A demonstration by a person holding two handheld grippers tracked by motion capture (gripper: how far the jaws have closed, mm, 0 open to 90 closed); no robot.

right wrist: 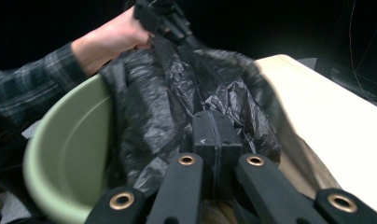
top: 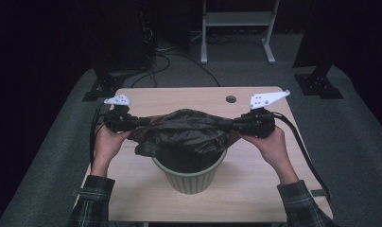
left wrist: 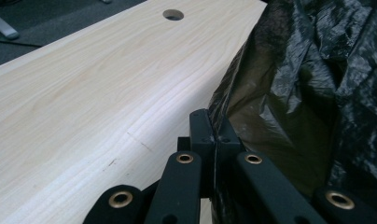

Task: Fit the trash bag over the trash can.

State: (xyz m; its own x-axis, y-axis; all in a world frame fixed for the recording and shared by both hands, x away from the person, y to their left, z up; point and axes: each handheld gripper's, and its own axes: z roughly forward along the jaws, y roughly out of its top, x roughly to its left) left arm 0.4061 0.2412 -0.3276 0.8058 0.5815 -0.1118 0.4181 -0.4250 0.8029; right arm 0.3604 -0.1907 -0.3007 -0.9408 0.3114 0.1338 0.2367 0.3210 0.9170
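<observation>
Black bag (top: 186,130) stretched over green bin (top: 191,177); left gripper (top: 132,122), right gripper (top: 236,125) jaws clamp its edges.

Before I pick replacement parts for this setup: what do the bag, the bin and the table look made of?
Bag: thin black plastic film, glossy and crinkled. Bin: probably moulded plastic, matte pale green with a ribbed wall. Table: light wood or wood-look laminate, showing grain lines.

No writing, label, brand, number or sign can be read anywhere in these pictures. The black bag (top: 186,130) is plain, the green bin (top: 191,177) in the lower middle of the high view bears no print, and the wooden table (top: 255,189) shows bare grain.
</observation>
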